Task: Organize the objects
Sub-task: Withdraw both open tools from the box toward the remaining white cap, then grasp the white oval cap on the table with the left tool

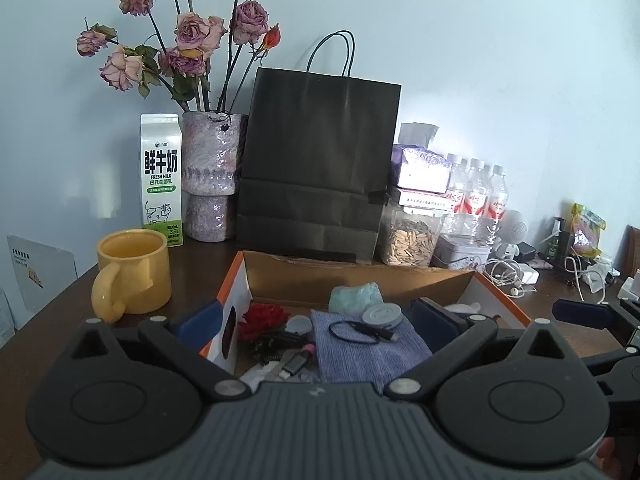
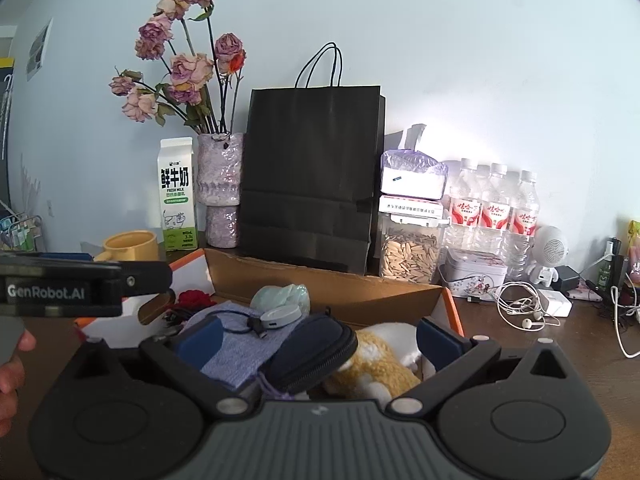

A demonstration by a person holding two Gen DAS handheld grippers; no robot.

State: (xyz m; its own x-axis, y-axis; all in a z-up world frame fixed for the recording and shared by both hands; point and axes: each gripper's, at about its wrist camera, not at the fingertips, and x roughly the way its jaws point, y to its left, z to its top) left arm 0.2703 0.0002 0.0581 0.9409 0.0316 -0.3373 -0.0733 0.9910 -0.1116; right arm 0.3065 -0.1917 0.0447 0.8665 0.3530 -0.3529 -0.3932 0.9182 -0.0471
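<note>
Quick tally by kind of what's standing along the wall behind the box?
Water bottles: 3
Milk carton: 1
Vase of dried roses: 1
Black paper bag: 1
Jar of seeds: 1
Total: 7

You see soft, cool daylight in both views. A bright glare patch burns out the wall (image 1: pixel 460 128) and the plastic-wrapped package (image 2: pixel 414 176) right of the black paper bag (image 1: pixel 320 168), whose face stays dark. Fisheye bending darkens the corners. The plush toy (image 2: pixel 380 364) looks blurred.
</note>
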